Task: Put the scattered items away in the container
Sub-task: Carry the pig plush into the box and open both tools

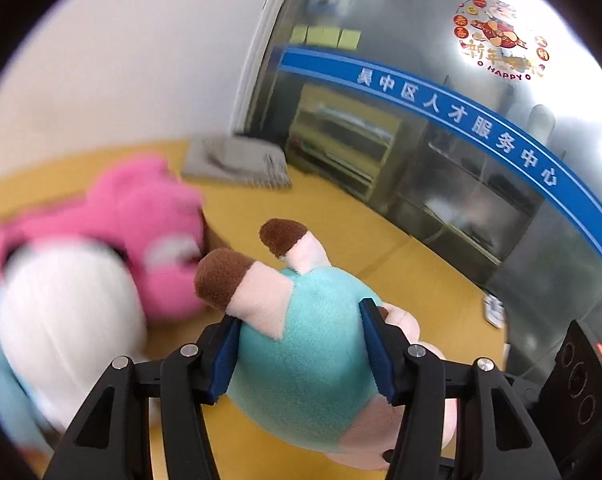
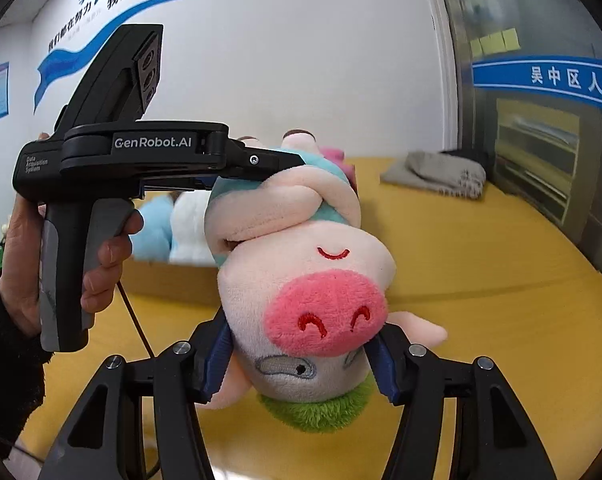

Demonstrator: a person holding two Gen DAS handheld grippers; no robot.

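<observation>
The left black plastic pistol-grip tongs (image 2: 285, 160) carry white "GenRobot.AI" lettering, a grey handle, a thin black cable below it and a small silver screw near the tip. Behind the handle, the hand (image 2: 61, 256) wears a fuzzy black sleeve (image 2: 9, 364). The right black tongs (image 2: 301, 364) have blue pads and silver rivets.

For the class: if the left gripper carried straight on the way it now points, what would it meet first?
The left gripper is already shut on the pig plush. Beyond it lies the yellow table, probably first, though depth is unclear.
</observation>
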